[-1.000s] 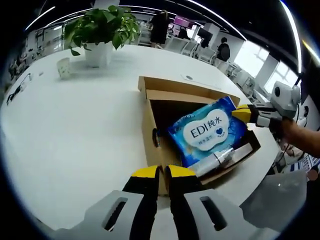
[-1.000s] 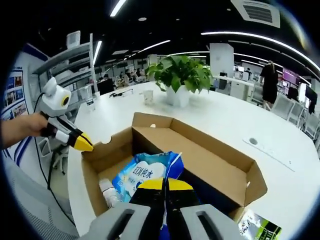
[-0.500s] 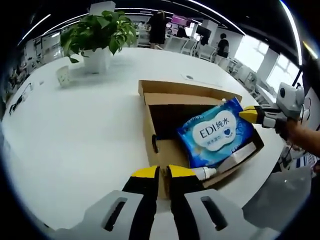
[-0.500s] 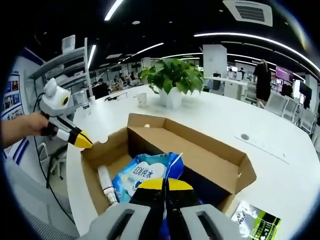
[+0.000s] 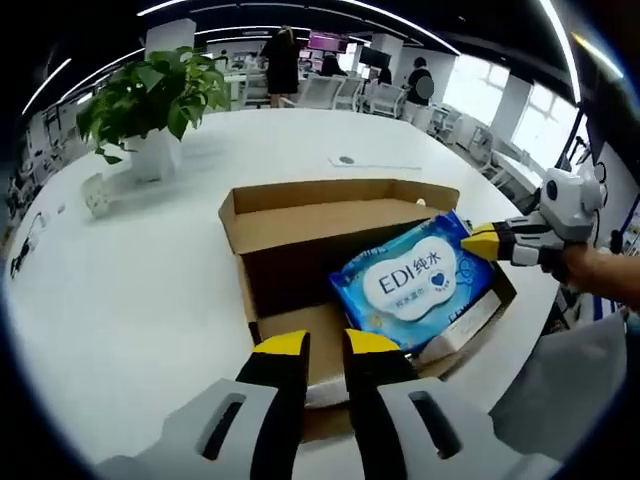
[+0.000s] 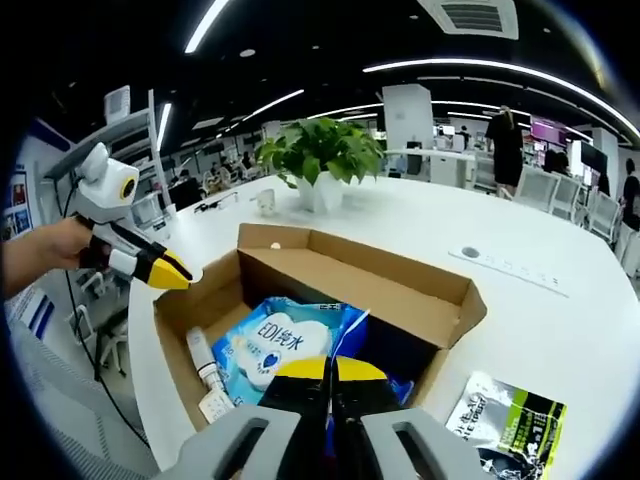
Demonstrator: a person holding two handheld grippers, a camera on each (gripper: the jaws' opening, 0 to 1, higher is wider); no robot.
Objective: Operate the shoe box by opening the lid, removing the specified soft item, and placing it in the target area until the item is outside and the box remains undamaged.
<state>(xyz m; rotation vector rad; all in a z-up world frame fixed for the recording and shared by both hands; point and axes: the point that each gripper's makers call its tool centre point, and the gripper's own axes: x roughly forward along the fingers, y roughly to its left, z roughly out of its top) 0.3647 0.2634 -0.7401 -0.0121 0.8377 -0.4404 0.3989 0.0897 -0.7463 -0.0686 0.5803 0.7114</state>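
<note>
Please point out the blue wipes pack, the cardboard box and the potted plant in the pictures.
blue wipes pack (image 5: 415,285): left gripper view, on its white label.
cardboard box (image 5: 300,228): left gripper view, on the folded far flap.
potted plant (image 6: 320,155): right gripper view, on its green leaves.

Both views near, facing across the shared open shoe box (image 5: 300,210) from opposite sides

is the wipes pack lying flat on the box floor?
No. The right gripper holds the wipes pack tilted up by a corner above the box.

One box (image 6: 440,300), one wipes pack (image 5: 415,282)
</note>
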